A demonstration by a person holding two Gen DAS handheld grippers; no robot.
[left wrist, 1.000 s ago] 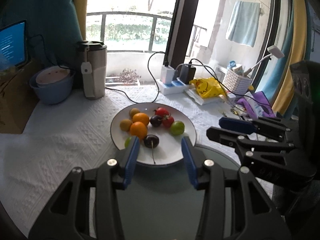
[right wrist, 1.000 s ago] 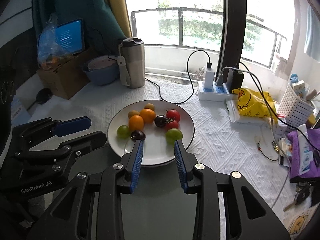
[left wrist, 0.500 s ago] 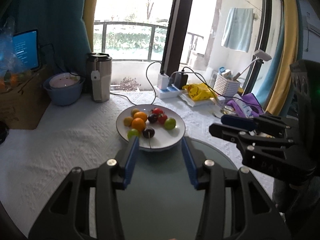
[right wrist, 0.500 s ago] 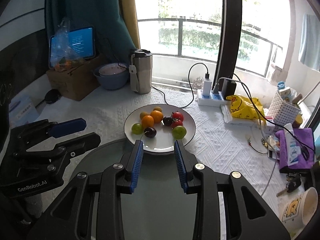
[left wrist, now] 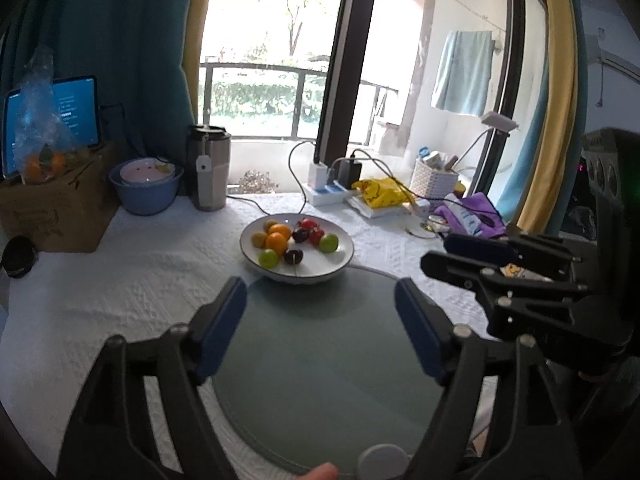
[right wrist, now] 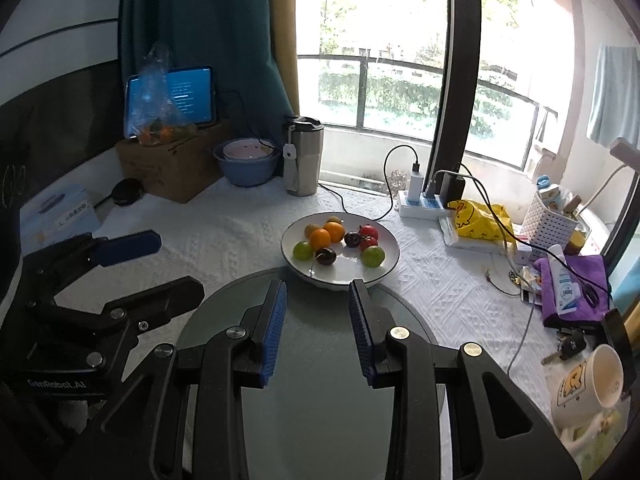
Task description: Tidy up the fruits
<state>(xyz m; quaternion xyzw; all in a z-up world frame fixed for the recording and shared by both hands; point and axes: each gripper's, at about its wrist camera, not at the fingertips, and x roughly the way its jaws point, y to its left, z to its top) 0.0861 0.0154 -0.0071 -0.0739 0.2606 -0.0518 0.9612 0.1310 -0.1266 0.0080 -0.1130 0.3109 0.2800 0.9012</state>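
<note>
White plate beyond the round glass plate holds small, smooth, soft fruits; take each gently around its middle. Left gripper fingers are opening, empty; right gripper fingers narrow, empty.

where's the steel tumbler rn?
The steel tumbler stands upright at the back of the table by the window, just right of the blue bowl, behind and left of the fruit plate.

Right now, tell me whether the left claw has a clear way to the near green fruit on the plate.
Probably yes: the left claw is opening with nothing between its fingers, and the green fruit sits uncovered at the plate edge.
</note>
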